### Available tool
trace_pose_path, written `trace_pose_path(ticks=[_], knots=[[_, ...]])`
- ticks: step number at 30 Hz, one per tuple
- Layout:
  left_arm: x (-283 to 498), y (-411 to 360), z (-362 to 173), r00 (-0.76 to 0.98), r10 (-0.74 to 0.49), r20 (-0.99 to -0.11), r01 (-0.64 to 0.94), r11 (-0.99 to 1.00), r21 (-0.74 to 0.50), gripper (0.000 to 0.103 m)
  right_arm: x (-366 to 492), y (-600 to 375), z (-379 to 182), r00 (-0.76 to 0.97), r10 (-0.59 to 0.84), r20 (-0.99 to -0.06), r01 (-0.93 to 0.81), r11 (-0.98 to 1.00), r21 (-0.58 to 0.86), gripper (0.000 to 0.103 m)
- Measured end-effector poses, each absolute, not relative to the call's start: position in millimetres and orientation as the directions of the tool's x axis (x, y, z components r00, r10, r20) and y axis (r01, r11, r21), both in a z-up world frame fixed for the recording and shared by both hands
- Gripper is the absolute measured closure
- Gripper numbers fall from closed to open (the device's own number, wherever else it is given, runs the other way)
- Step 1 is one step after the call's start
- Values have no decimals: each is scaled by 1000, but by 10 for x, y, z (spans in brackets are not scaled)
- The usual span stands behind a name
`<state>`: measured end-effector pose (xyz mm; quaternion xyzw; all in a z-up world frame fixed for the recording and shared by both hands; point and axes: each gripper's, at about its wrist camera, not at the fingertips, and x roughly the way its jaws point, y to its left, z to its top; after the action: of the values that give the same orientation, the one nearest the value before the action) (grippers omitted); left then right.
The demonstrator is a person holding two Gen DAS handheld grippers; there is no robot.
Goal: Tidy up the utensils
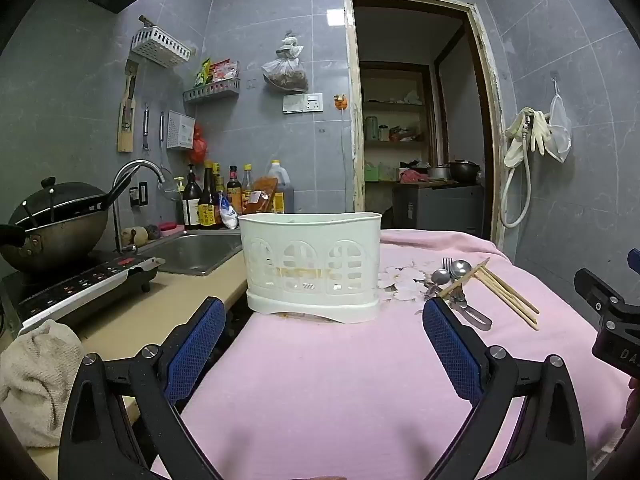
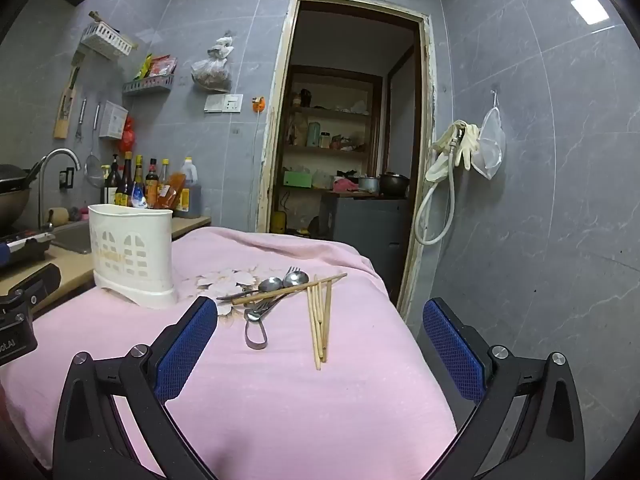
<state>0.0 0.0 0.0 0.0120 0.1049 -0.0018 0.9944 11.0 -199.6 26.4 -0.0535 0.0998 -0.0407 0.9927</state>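
A white plastic utensil holder [image 1: 313,266] [image 2: 132,258] stands upright on the pink cloth [image 1: 340,380] [image 2: 300,392]. To its right lie two metal spoons [image 1: 450,274] [image 2: 284,282], a fork [image 2: 294,270] and several wooden chopsticks [image 1: 506,294] [image 2: 320,320] in a loose pile, one chopstick lying across the spoons. My left gripper [image 1: 324,314] is open, short of the holder, nothing between its fingers. My right gripper [image 2: 320,318] is open too, short of the chopsticks and empty. Part of the right gripper's body shows at the right edge of the left wrist view.
Left of the cloth is a beige counter [image 1: 180,300] with a steel sink [image 1: 200,252], an induction hob [image 1: 80,284] bearing a wok [image 1: 56,224], and a crumpled towel [image 1: 36,380]. Sauce bottles [image 1: 224,196] line the back wall. A doorway [image 2: 344,140] opens behind the table.
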Motion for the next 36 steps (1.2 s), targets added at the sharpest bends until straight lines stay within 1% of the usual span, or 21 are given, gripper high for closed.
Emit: trace_pose_path(ticks=[9, 36], knots=[[-4, -83, -18, 979, 10, -202, -5, 1000, 26, 6, 114, -1980, 261, 976, -94, -195, 71, 990, -119, 0], [31, 34, -36, 976, -5, -220, 6, 1000, 2, 6, 135, -1942, 230, 975, -94, -201, 69, 990, -125, 0]])
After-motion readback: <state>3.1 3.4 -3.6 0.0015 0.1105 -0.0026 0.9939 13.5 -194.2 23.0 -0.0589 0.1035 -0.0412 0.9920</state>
